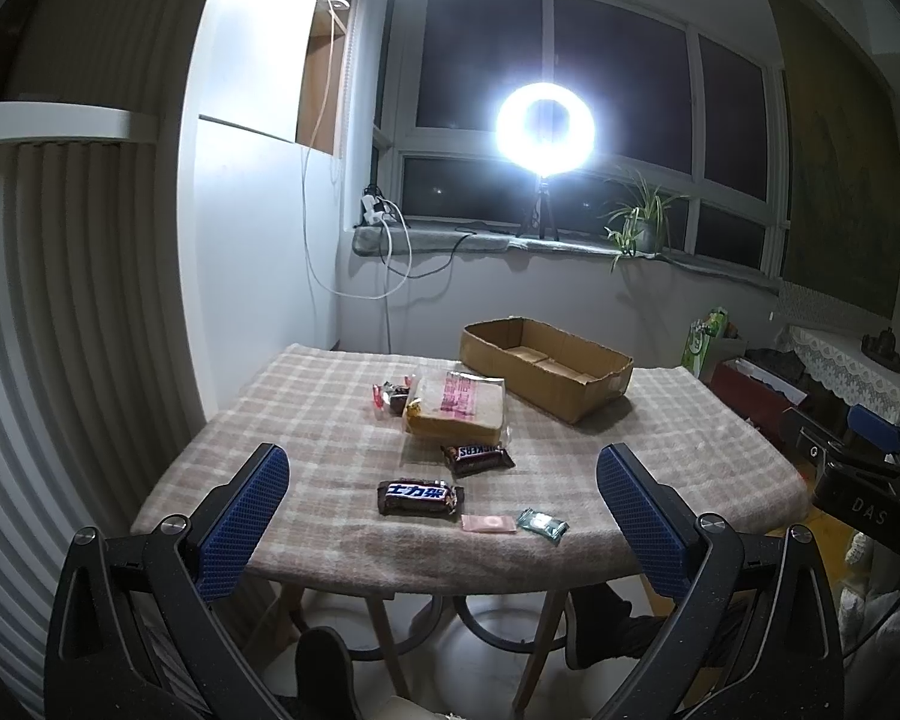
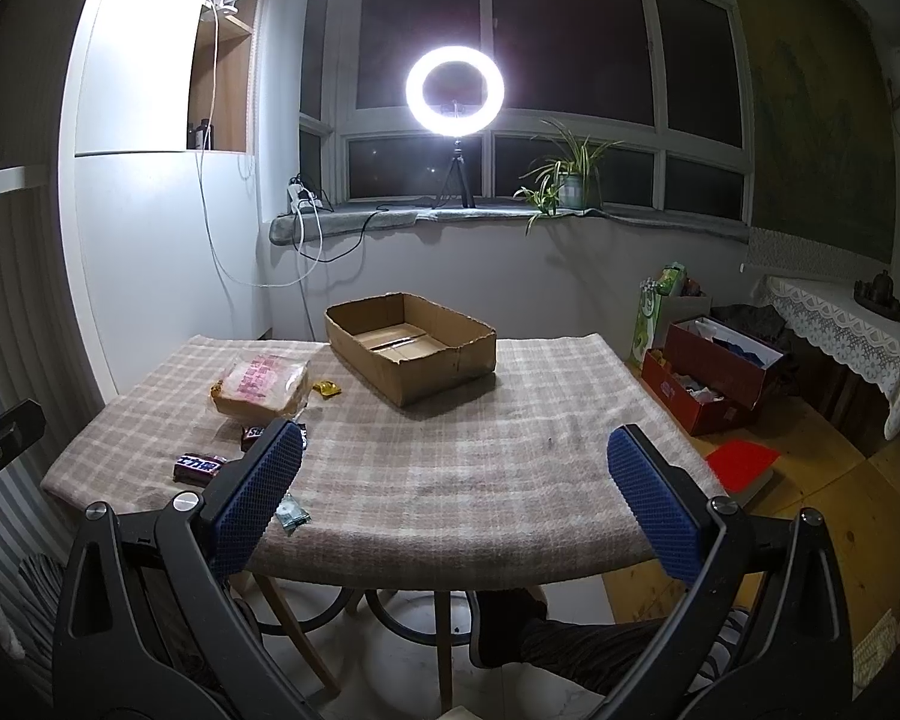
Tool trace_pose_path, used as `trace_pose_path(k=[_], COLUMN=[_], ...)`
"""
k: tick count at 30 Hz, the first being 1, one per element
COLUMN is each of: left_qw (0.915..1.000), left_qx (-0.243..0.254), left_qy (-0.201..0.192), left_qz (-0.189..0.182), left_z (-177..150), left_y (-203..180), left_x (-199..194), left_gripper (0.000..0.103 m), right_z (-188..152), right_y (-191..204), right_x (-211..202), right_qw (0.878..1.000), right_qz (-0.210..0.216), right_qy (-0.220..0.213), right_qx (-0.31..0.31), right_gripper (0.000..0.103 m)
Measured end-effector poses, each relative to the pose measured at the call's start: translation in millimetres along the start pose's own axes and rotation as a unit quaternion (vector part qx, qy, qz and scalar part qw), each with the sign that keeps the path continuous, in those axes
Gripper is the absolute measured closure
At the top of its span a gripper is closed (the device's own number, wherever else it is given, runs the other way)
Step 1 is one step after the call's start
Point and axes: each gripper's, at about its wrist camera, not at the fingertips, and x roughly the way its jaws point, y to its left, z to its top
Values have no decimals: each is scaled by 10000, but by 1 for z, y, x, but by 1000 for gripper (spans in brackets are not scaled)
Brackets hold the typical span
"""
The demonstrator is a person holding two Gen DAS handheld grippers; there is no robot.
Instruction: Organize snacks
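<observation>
Snacks lie on a checked tablecloth: a bagged loaf of bread, two Snickers bars, a pink packet, a green packet and small candies. An open, empty cardboard box stands at the table's far side; it also shows in the right wrist view. My left gripper is open and empty, held before the near edge. My right gripper is open and empty, to the right of the snacks. In the right wrist view I see the bread, a bar and a yellow candy.
A ring light on a tripod and a potted plant stand on the windowsill behind. Red boxes and a red folder lie on the floor to the right. A white wall and cabinet stand left. The person's feet are under the table.
</observation>
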Motion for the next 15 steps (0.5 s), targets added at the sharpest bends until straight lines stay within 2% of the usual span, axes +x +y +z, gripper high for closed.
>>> trace_pose_path(k=[8, 15], left_qw=[9995, 9963], left_qx=[-7, -85], left_qy=[311, 843], left_qz=[65, 137], left_z=[-1, -13], left_y=[13, 37], left_x=[28, 63], left_gripper=[1, 2], right_z=[0, -10], right_y=[-2, -1], right_x=[42, 90], right_qw=[9992, 9923], right_qz=[100, 906], right_qy=[342, 802], right_qx=[-160, -274], right_gripper=[0, 0])
